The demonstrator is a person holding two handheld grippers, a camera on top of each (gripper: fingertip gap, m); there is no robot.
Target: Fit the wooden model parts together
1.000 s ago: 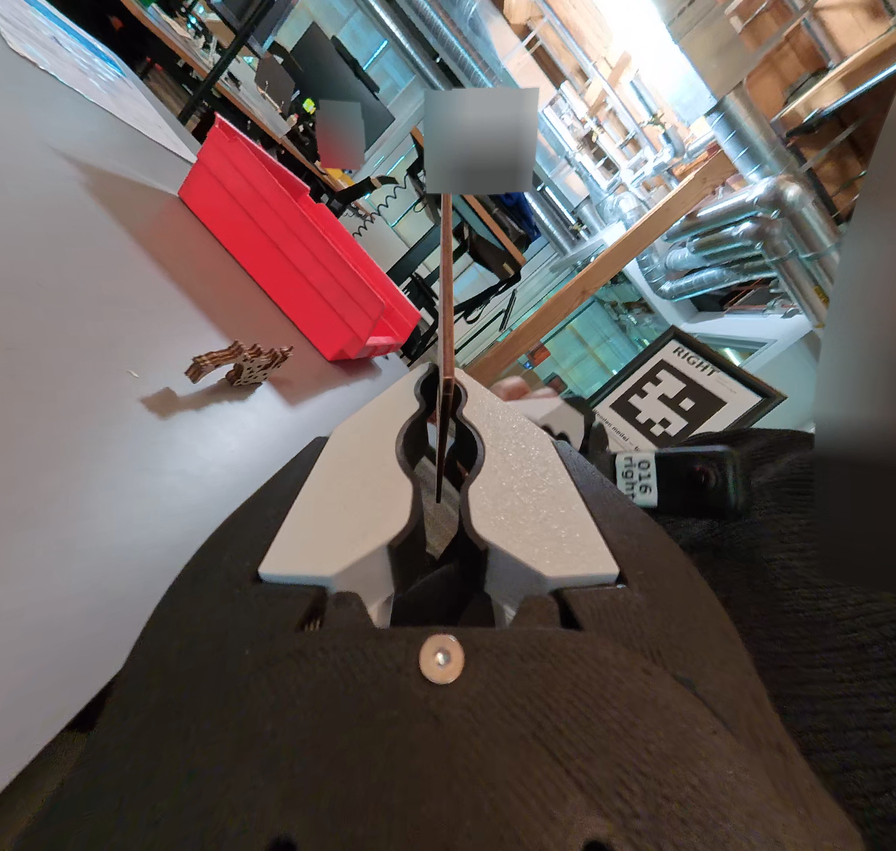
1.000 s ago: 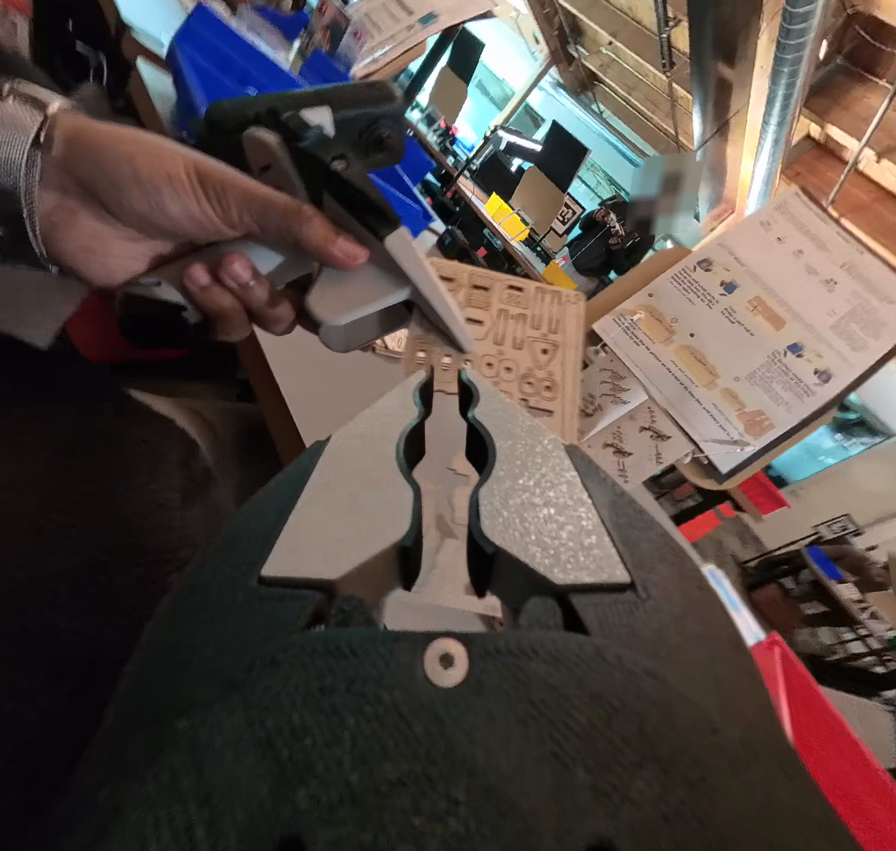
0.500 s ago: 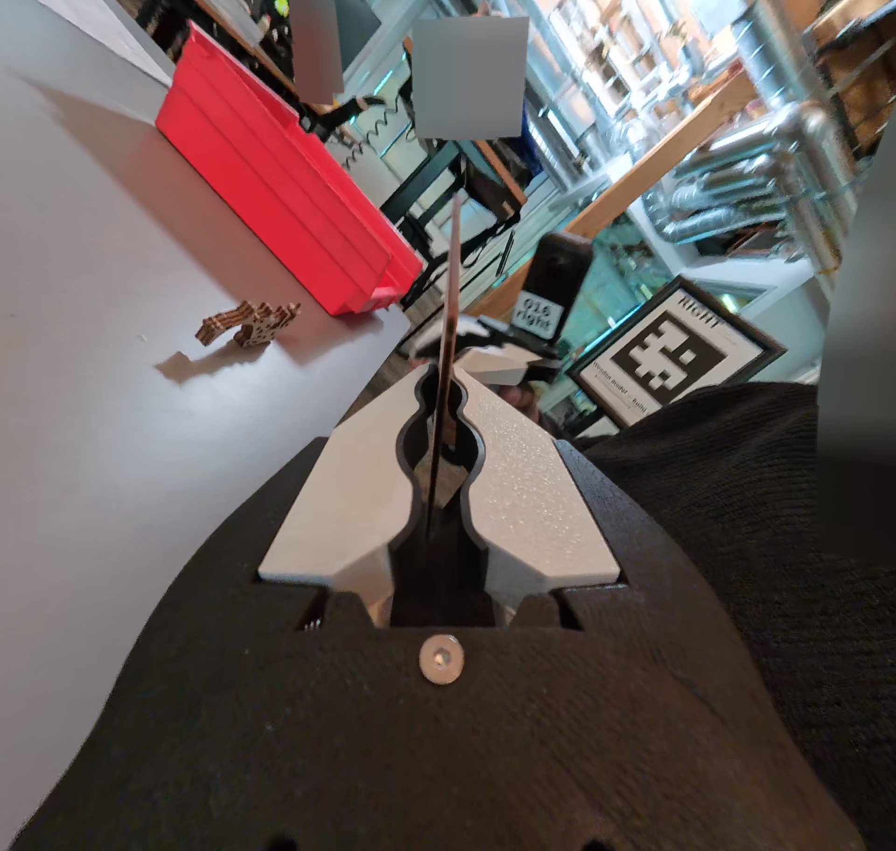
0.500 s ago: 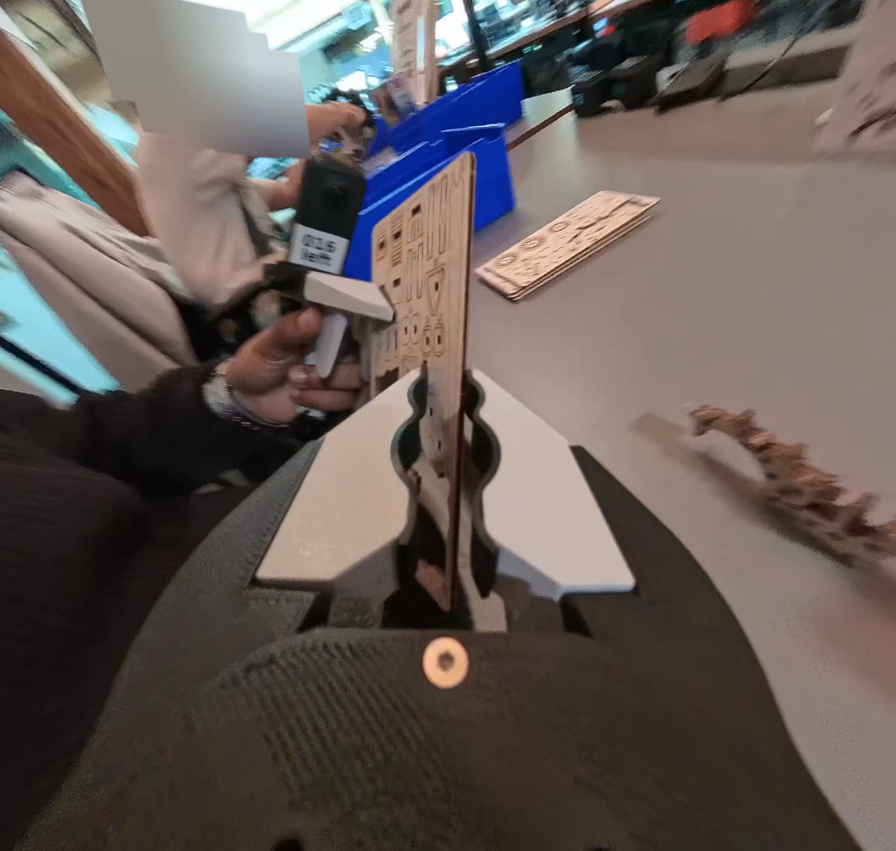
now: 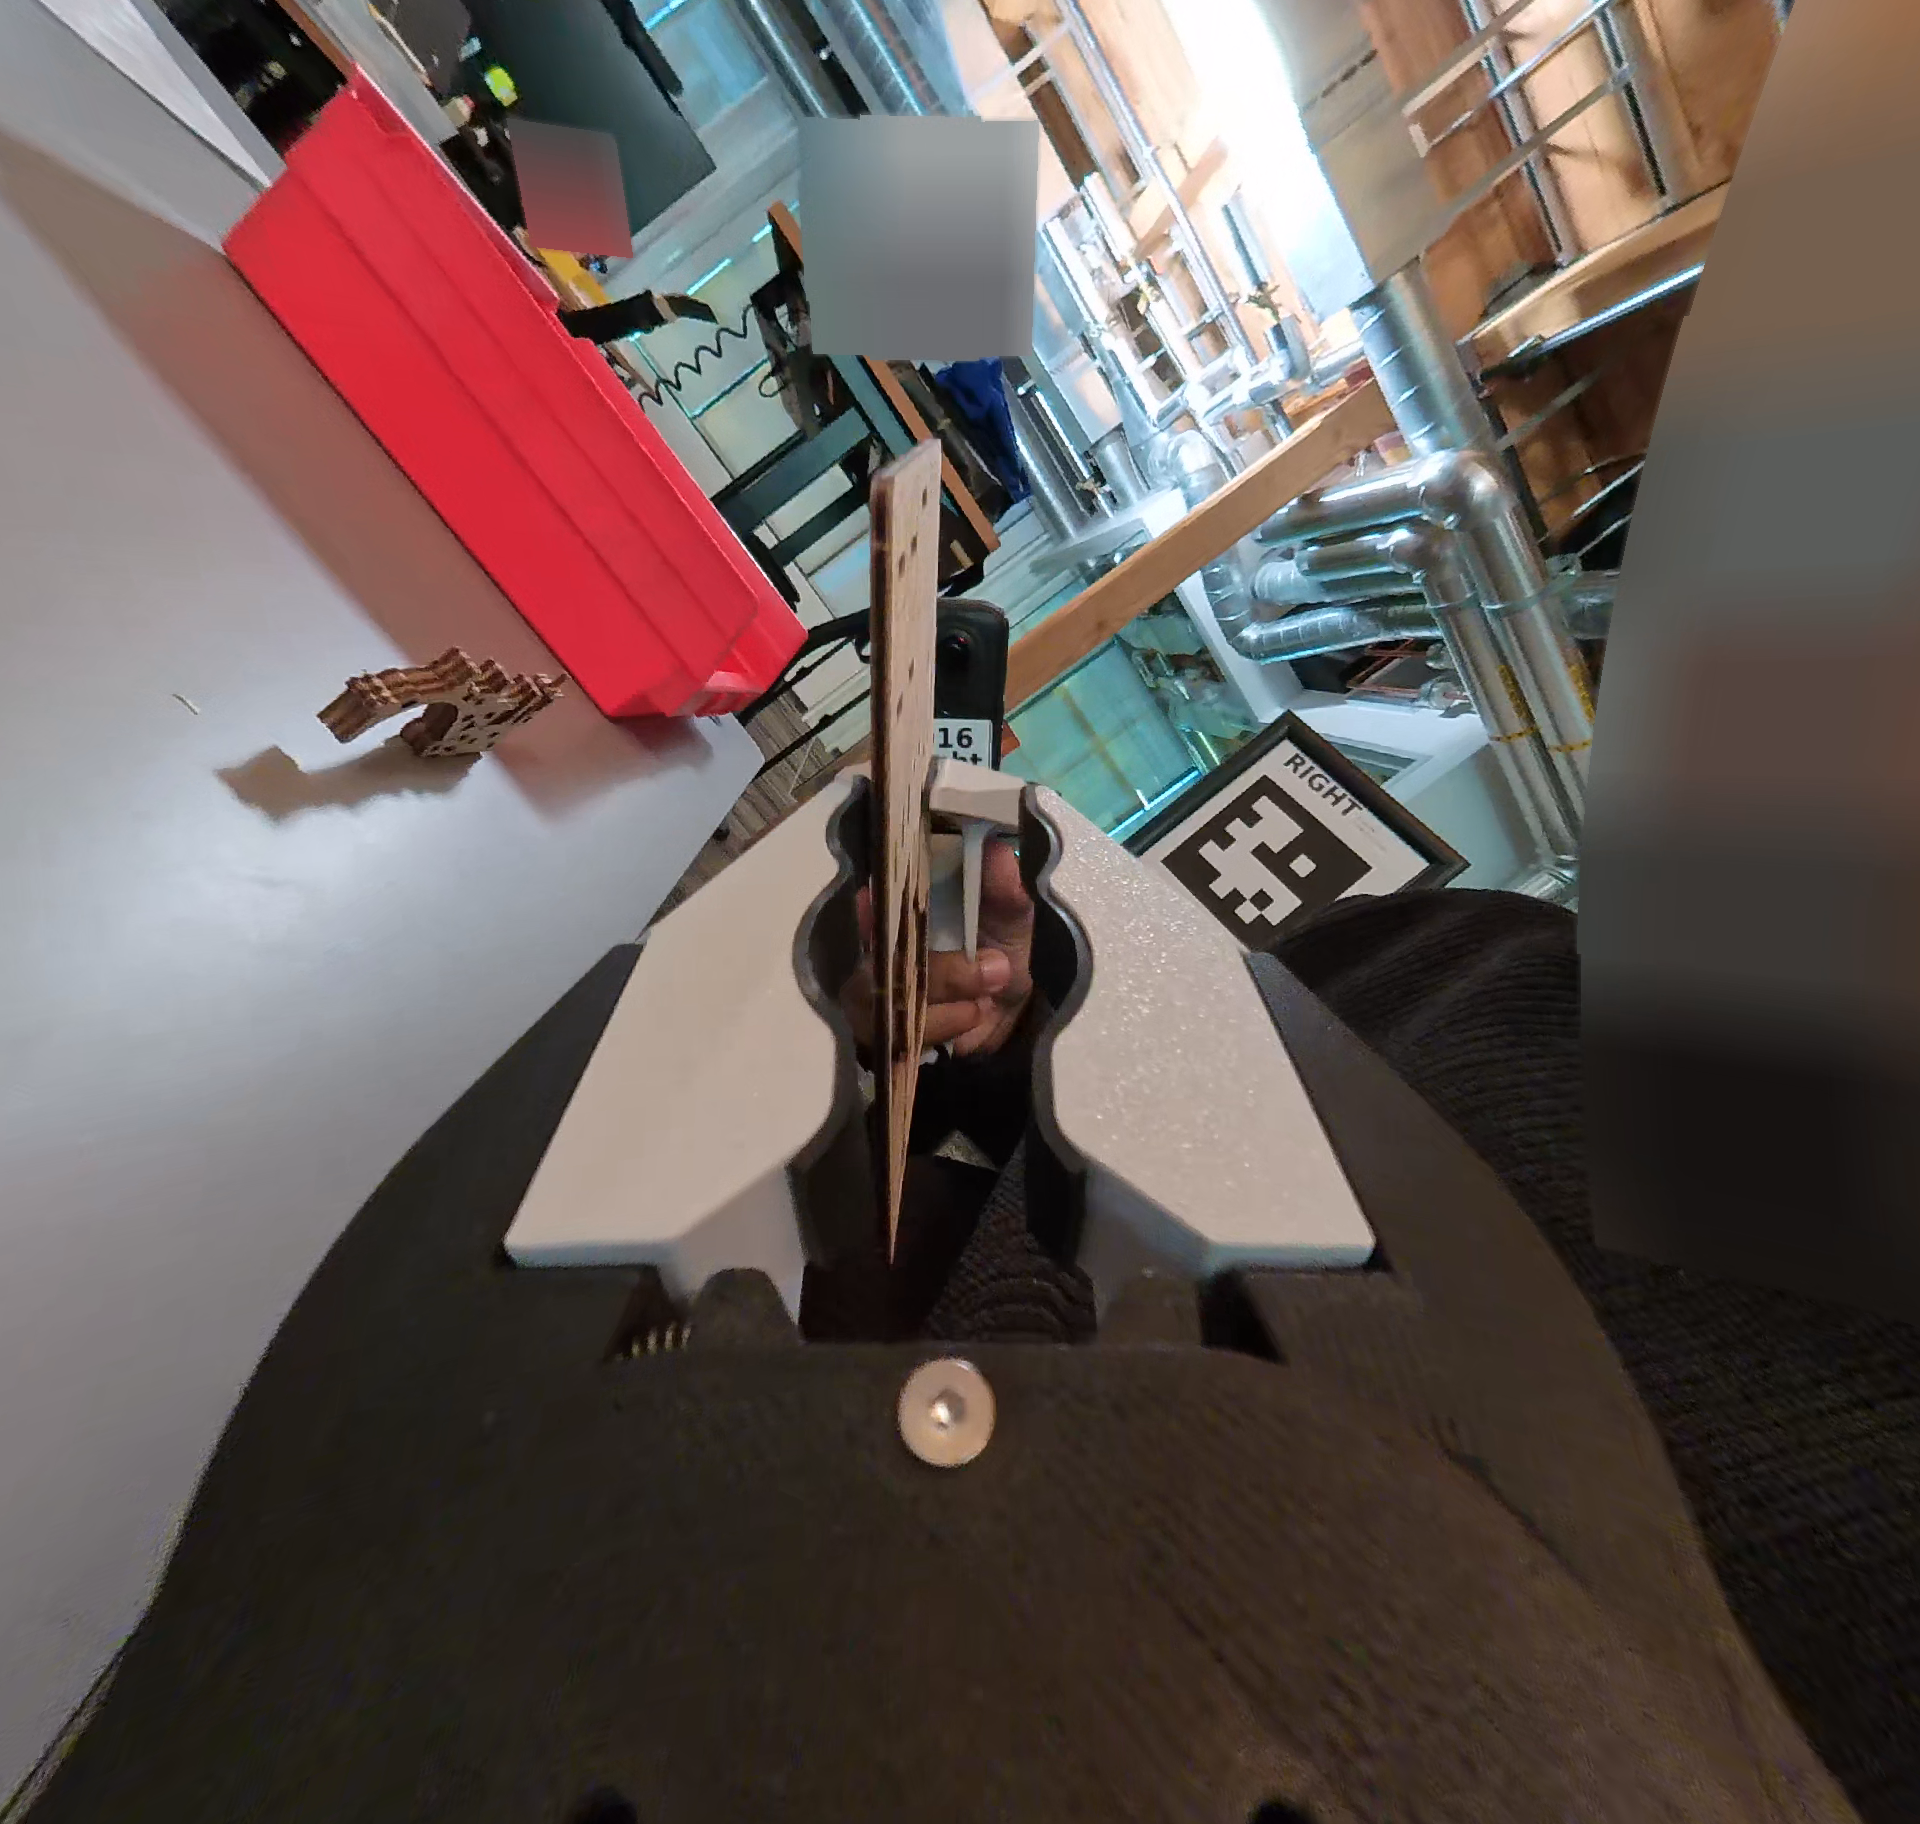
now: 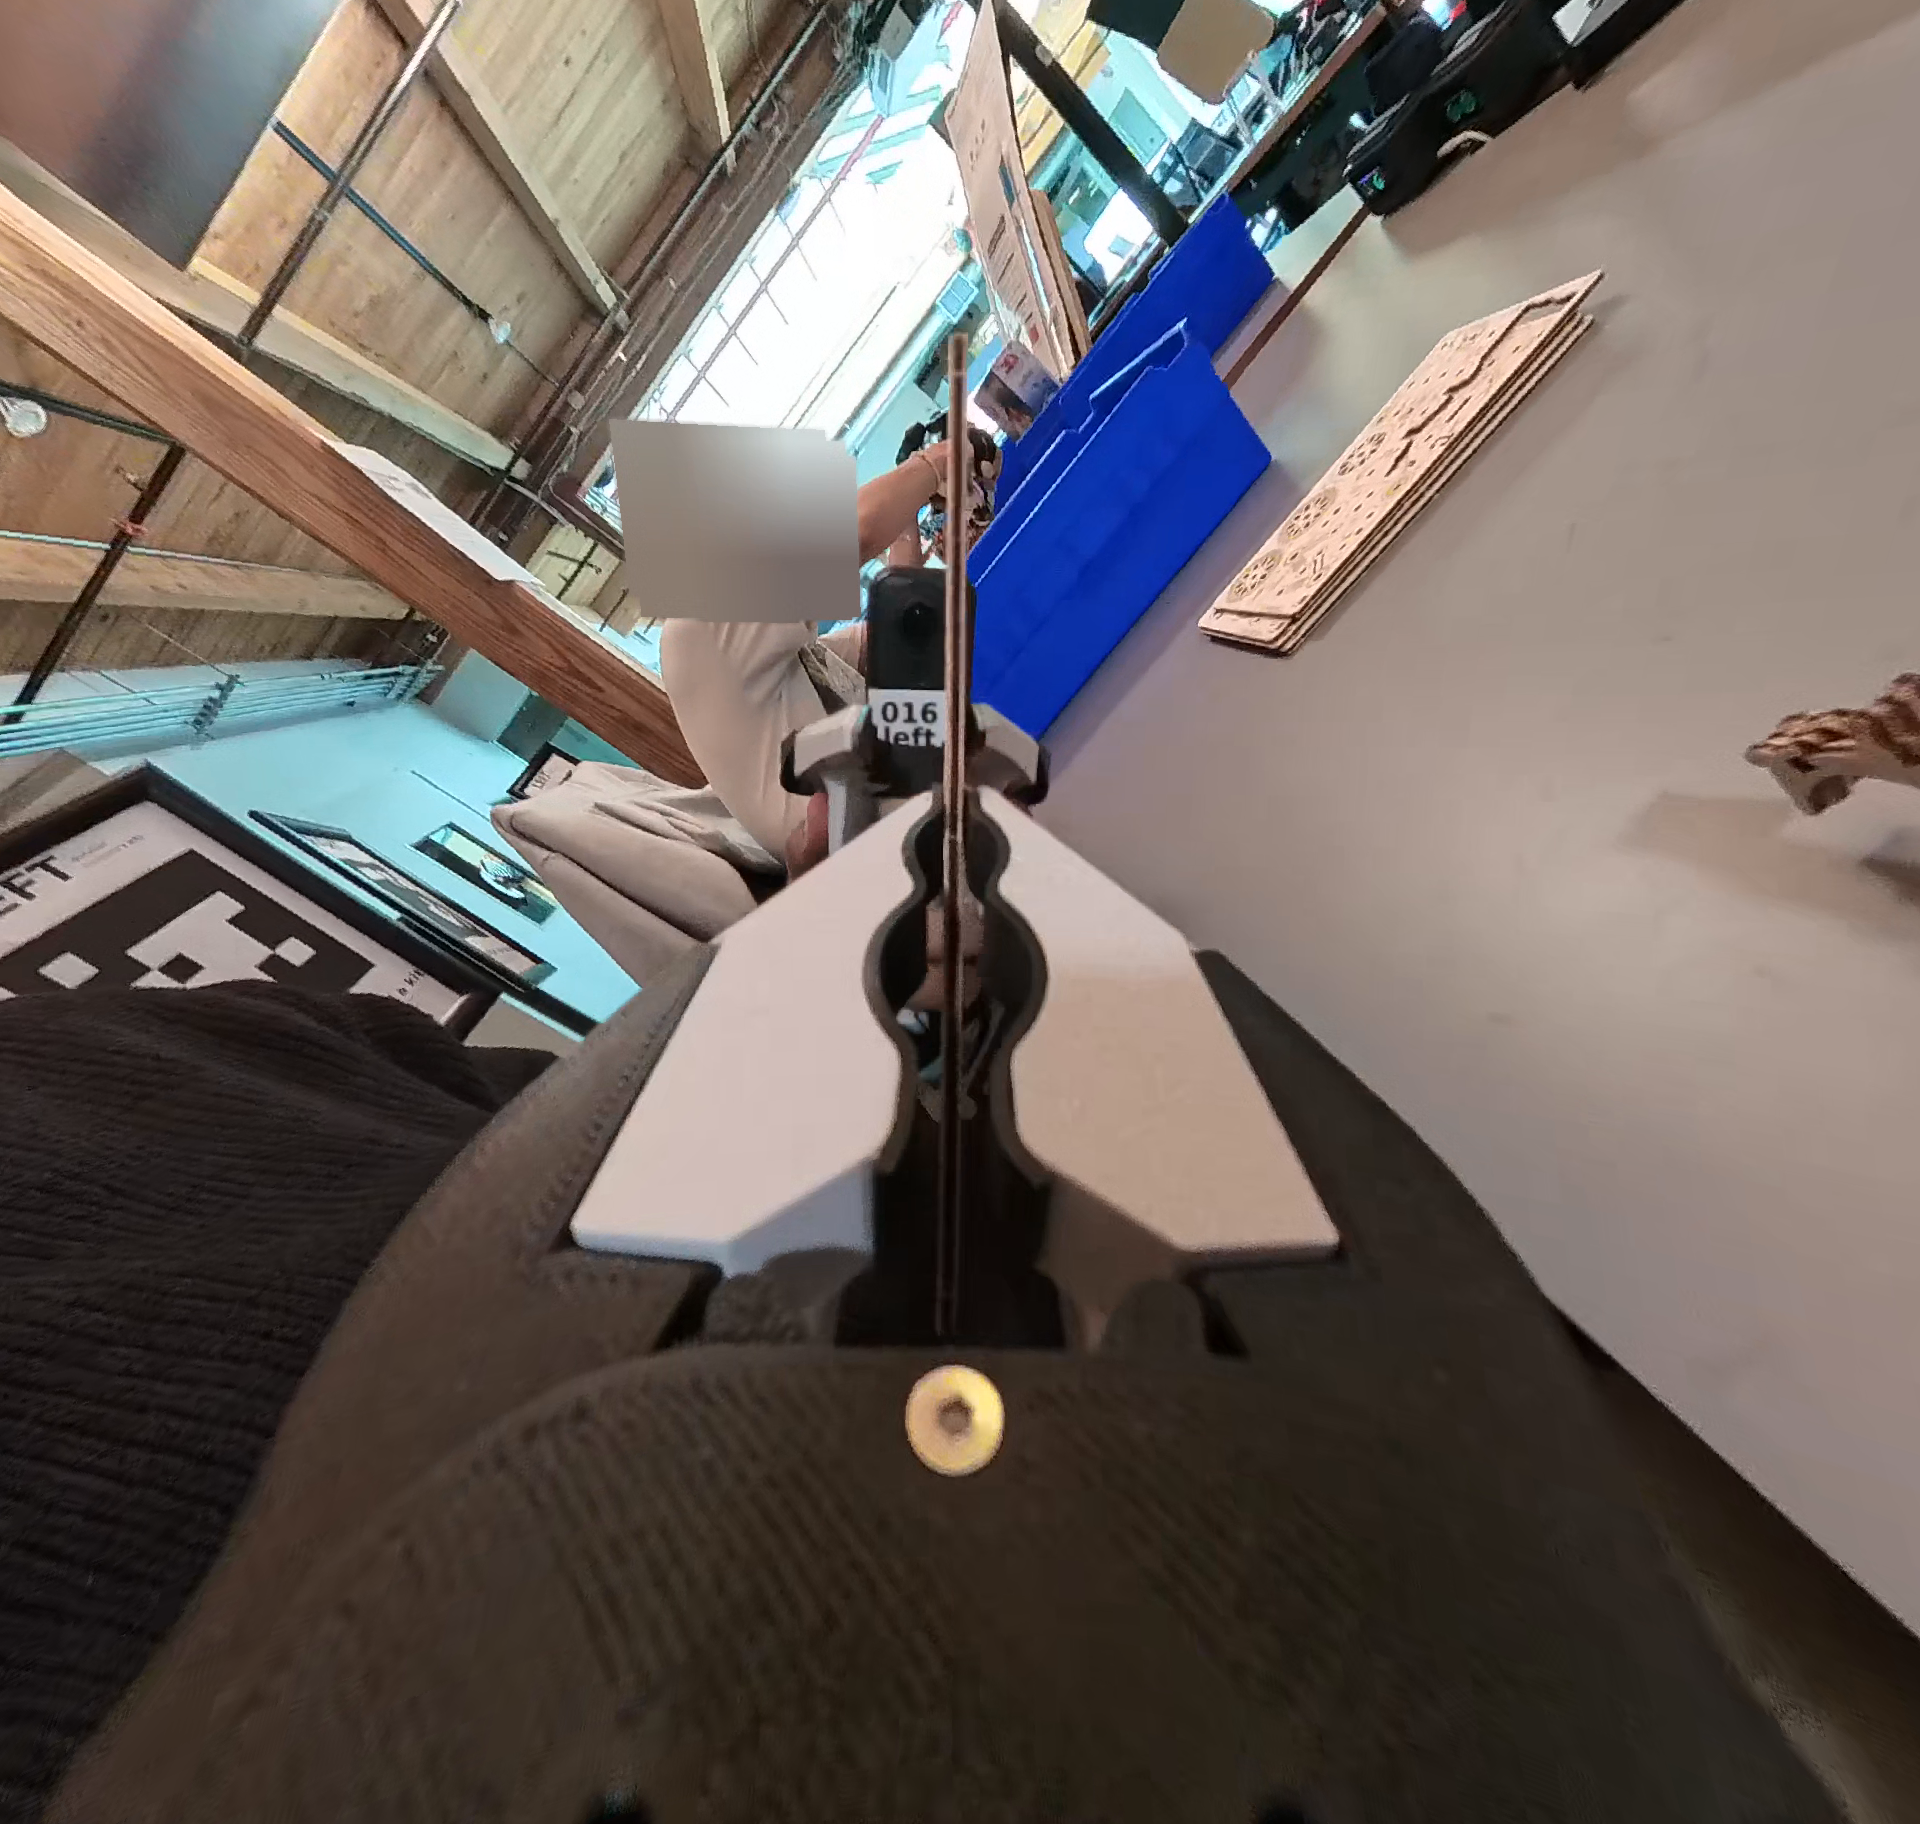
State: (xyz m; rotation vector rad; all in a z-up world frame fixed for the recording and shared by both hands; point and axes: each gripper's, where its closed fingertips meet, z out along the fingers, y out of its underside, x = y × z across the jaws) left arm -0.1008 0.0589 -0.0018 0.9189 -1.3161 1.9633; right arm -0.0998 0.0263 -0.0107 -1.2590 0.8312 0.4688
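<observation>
A thin laser-cut wooden parts sheet (image 5: pixel 902 735) stands on edge between the two grippers, which face each other off the table's edge. My right gripper (image 6: pixel 957 824) is shut on the sheet (image 6: pixel 955 548), seen edge-on as a thin line. My left gripper (image 5: pixel 940 803) is open, its jaws well apart on either side of the sheet, which runs close to the left finger (image 5: pixel 707 1047). The right gripper's fingertips (image 5: pixel 971 795) show just behind the sheet. A small partly built wooden model (image 5: pixel 447 706) lies on the grey table (image 5: pixel 208 943); it also shows in the right wrist view (image 6: pixel 1849 746).
A red bin (image 5: pixel 499 424) sits on the table beyond the model. In the right wrist view, a stack of wooden parts sheets (image 6: pixel 1403 465) lies on the table (image 6: pixel 1455 995), with blue bins (image 6: pixel 1112 517) behind it. A person sits in the background. My right fingertips sit around 4 cm from my left ones.
My left gripper was shut on the sheet and has now opened. My right gripper swung round to face the left one and closed on the sheet, so the sheet now rests in the right gripper.
</observation>
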